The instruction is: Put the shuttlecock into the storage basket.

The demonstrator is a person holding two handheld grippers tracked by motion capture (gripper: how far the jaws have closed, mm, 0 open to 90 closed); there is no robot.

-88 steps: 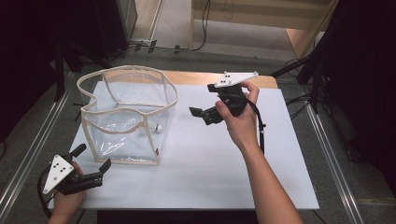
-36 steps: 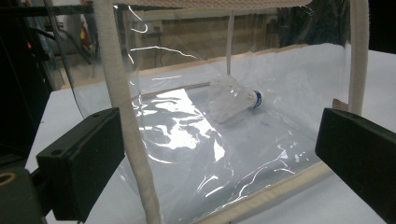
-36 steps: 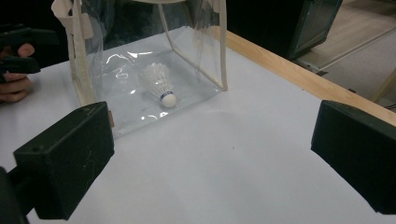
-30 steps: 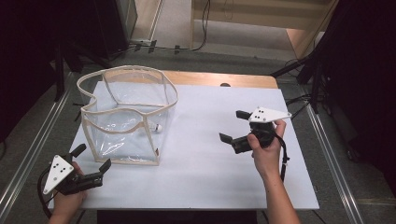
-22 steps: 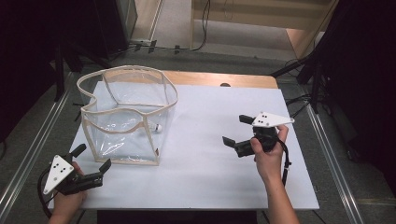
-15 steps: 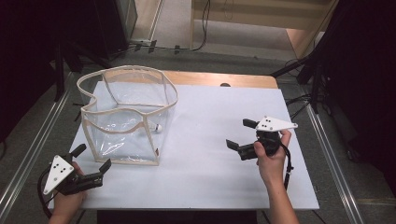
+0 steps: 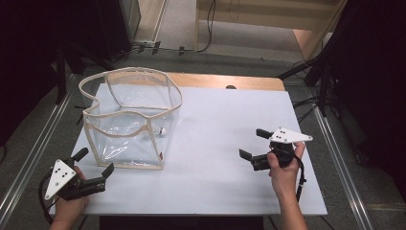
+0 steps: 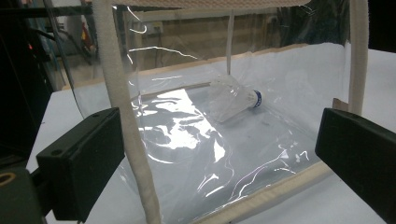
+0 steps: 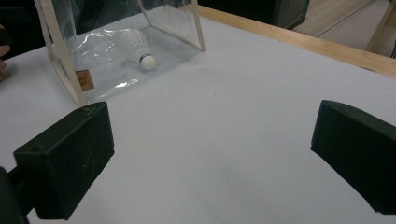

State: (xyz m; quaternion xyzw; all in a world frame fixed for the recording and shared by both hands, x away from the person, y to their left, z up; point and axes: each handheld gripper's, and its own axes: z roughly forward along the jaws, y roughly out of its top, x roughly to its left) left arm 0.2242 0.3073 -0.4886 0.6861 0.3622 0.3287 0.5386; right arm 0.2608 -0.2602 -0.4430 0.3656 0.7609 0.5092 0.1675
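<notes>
Now both grippers' fingers apart; shuttlecock [image 9: 138,48] inside clear bag [image 7: 129,120].

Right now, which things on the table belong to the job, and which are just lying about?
In the job:
- clear bag, standing open
- shuttlecock, lying inside the bag
- left gripper, open, facing the bag
- right gripper, open, holding nothing

Lying about:
- cables on the floor beyond the table

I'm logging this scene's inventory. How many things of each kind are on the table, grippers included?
Clear bag: 1
Shuttlecock: 1, lying inside the bag
Grippers: 2, left gripper and right gripper, both open with nothing between the jaws
Total: 4
</notes>
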